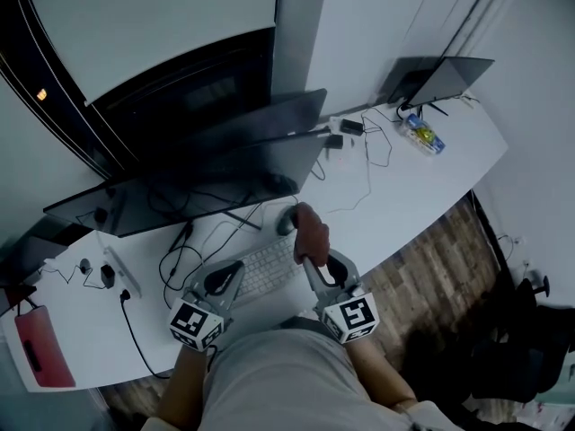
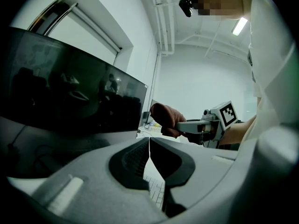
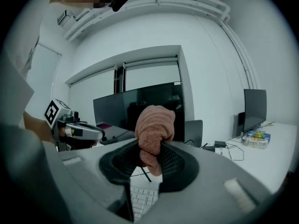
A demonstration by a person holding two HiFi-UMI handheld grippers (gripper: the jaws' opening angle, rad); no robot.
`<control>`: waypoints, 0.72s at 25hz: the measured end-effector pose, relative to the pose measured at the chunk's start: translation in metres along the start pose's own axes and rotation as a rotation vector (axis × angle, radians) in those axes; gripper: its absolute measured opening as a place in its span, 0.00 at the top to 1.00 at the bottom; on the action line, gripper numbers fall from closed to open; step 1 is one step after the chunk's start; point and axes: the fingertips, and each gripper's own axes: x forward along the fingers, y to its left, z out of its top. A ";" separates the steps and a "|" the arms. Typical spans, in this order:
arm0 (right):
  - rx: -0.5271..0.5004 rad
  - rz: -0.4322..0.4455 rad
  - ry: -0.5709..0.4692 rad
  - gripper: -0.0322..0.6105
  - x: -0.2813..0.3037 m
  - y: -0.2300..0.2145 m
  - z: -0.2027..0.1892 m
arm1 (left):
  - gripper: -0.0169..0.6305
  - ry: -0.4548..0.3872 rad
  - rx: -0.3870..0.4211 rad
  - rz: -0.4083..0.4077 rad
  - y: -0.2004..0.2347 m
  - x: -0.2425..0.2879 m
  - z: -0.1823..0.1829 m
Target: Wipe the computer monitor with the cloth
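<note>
Head view: two grey hand-held grippers above one curved white desk (image 1: 422, 178), namely left gripper (image 1: 225, 278) and right gripper (image 1: 314, 260). One white keyboard (image 1: 268, 269) beneath them. One wide dark computer monitor (image 1: 198, 182) ahead, one smaller dark monitor (image 1: 440, 77) at the far right end. Open desktop between the screens, crossed by thin cables. Front desk edge just under the grippers.

Right gripper view: jaws clamped on one bunched reddish-brown terry cloth (image 3: 154, 125), apart from the screen.

Left gripper view, not readable overhead: jaws pressed together, empty.
</note>
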 end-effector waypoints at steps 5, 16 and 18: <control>-0.004 0.029 0.042 0.78 0.004 0.014 -0.009 | 0.96 0.000 0.001 0.009 0.003 -0.005 -0.002; -0.027 0.063 0.060 0.78 0.008 0.016 -0.010 | 0.95 -0.002 0.003 0.020 0.004 -0.007 -0.003; -0.027 0.067 0.062 0.78 0.007 0.016 -0.011 | 0.95 -0.003 0.001 0.025 0.004 -0.009 -0.005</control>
